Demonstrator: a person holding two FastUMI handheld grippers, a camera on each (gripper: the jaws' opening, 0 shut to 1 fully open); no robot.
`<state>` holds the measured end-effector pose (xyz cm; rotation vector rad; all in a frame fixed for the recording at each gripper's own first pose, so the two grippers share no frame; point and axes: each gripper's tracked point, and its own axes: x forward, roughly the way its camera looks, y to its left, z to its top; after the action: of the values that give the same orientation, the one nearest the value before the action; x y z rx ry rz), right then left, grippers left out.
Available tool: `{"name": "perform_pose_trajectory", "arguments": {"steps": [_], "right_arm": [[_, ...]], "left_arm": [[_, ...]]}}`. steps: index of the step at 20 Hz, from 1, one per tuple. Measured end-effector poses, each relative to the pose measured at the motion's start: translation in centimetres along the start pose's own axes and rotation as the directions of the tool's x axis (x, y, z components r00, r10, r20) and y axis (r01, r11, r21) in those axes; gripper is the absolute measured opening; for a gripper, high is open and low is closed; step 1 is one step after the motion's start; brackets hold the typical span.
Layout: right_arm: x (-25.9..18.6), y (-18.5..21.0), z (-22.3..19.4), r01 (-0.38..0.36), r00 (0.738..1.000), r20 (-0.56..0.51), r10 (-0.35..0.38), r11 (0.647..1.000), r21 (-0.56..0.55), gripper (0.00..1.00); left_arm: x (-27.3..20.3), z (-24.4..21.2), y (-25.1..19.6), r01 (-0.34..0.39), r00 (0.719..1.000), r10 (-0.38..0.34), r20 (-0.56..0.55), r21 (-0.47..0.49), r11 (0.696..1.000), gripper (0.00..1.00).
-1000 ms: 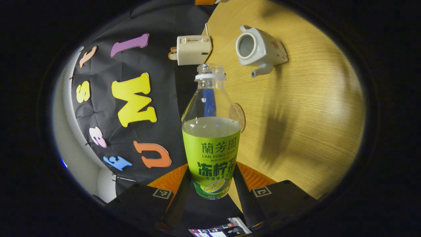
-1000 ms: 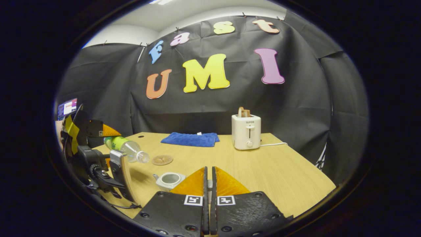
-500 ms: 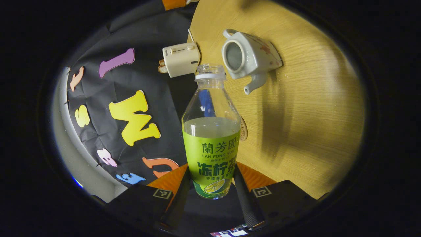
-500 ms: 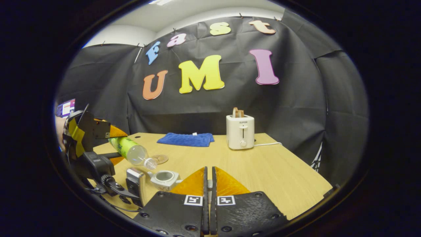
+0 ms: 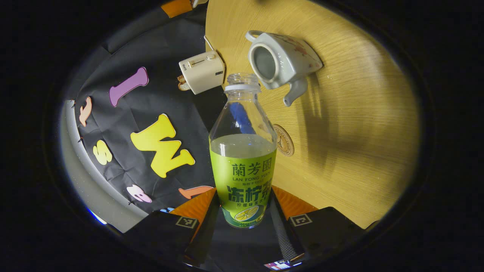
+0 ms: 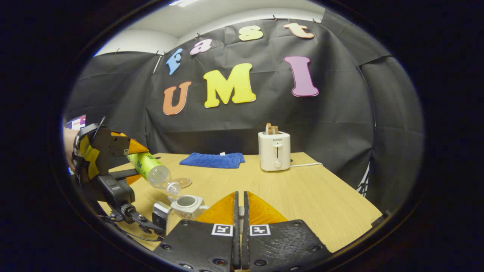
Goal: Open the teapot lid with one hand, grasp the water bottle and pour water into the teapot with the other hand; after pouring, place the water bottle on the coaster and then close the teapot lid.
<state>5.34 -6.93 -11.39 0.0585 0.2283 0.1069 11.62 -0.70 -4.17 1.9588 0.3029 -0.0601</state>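
Note:
My left gripper is shut on a clear water bottle with a green label and no cap. In the right gripper view the bottle tilts mouth-down, its mouth just above the open white teapot. The teapot stands lidless on the wooden table, with the round coaster close by. I cannot make out a stream of water. My right gripper is shut, with a small pale sliver of the teapot lid between its fingers, held to the right of the teapot.
A white toaster with toast in it stands at the back of the table, its cord trailing right. A folded blue cloth lies to its left. The coaster lies behind the teapot.
The left gripper has tipped the bottle further down and carried its mouth from beside the teapot to just over the opening. The right gripper has stayed shut and nearly still.

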Motion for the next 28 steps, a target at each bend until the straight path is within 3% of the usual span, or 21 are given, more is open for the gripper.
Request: {"name": "perform_pose_trajectory", "arguments": {"steps": [21,28], "right_arm": [[-0.2,-0.5,-0.2,-0.006,1.000,0.005,0.006,1.000,0.012,0.01],[-0.1,-0.7,-0.5,-0.008,1.000,0.001,0.008,1.000,0.024,0.01]], "left_arm": [[-0.7,0.3,3.0,-0.100,0.994,0.108,-0.023,0.229,0.968,0.73],[-0.6,0.8,3.7,-0.120,0.992,0.126,-0.008,0.252,0.960,0.73]]}}
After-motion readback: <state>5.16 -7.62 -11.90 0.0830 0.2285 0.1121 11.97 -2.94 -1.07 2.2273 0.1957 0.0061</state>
